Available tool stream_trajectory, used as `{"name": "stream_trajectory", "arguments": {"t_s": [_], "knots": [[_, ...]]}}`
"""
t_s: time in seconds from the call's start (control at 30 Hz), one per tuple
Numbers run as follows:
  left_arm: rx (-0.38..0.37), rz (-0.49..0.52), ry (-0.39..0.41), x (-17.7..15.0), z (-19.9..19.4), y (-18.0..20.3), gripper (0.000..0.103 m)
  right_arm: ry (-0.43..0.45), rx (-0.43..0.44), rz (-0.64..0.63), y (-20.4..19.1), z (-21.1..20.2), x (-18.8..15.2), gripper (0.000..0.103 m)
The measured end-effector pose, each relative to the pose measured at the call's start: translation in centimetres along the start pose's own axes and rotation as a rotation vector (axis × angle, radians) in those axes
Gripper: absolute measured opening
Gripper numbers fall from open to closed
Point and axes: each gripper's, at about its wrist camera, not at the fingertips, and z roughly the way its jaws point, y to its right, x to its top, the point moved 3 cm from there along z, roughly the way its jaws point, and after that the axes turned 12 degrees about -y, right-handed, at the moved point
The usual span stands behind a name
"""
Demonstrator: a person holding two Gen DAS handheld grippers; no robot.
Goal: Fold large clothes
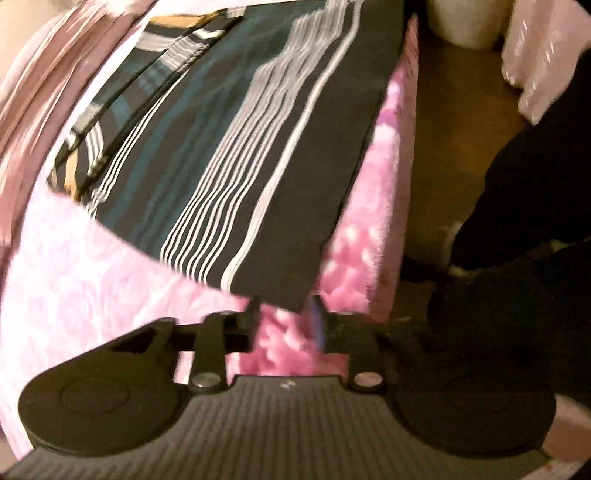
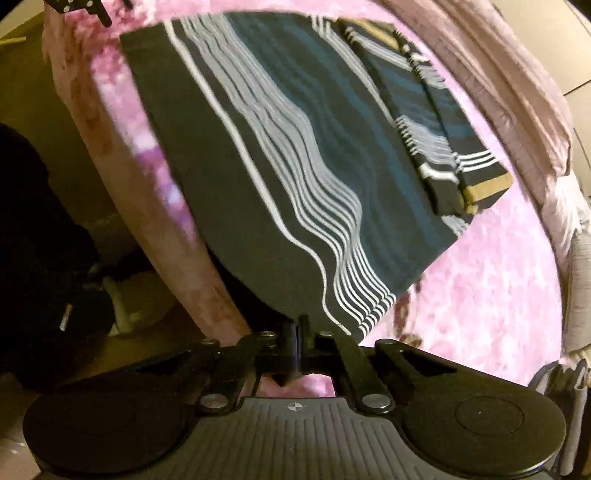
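A dark garment [image 1: 221, 147] with white, teal and tan stripes lies partly folded on a pink fuzzy blanket [image 1: 92, 277], one sleeve doubled over its far side. My left gripper [image 1: 286, 321] is open, its fingertips either side of the garment's near corner without closing on it. In the right wrist view the same garment [image 2: 295, 166] stretches away from me along the bed edge. My right gripper [image 2: 297, 332] is shut on its near corner, which is lifted slightly off the blanket [image 2: 480, 295]. The left gripper [image 2: 74, 7] shows at the top left there.
The bed edge drops to a brown floor [image 1: 450, 129]. A white container [image 1: 465, 22] stands on the floor. A person's dark-clothed legs [image 1: 535, 203] are beside the bed. A bunched pale pink cover [image 2: 517, 92] lines the far side of the bed.
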Motion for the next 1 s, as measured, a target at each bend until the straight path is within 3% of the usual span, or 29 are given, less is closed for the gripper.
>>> {"name": "stream_trajectory", "arguments": {"t_s": [0.2,0.23,0.27,0.3,0.33,0.5,0.63,0.83,1.0], "knots": [[0.064,0.144,0.033,0.9,3.9,1.5,0.038,-0.026,-0.012,0.009,-0.8,2.2,-1.1,0.0],[0.077,0.156,0.04,1.0,4.1,1.5,0.044,-0.027,-0.017,0.005,-1.0,2.2,-1.2,0.008],[0.087,0.167,0.042,1.1,4.2,1.4,0.044,-0.025,-0.019,0.003,-1.2,2.3,-1.2,0.027],[0.087,0.183,0.044,1.1,4.2,1.3,0.044,-0.018,-0.017,0.005,-1.4,2.1,-1.3,0.037],[0.088,0.199,0.045,1.0,4.3,1.4,0.042,-0.008,-0.016,0.008,-1.5,2.0,-1.4,0.053],[0.102,0.25,0.022,1.1,4.0,1.3,0.005,0.045,-0.003,0.005,-2.2,0.9,-0.3,0.056],[0.074,0.141,0.014,1.5,2.7,-1.2,0.003,0.144,0.017,0.008,-2.9,-0.2,1.9,0.058],[-0.071,-0.166,0.059,2.8,-0.1,-6.9,0.002,0.343,0.091,-0.008,-5.7,-0.8,7.9,0.06],[-0.103,-0.229,0.087,3.6,-2.0,-9.8,0.002,0.404,0.024,-0.039,-7.5,0.3,11.4,0.06]]}}
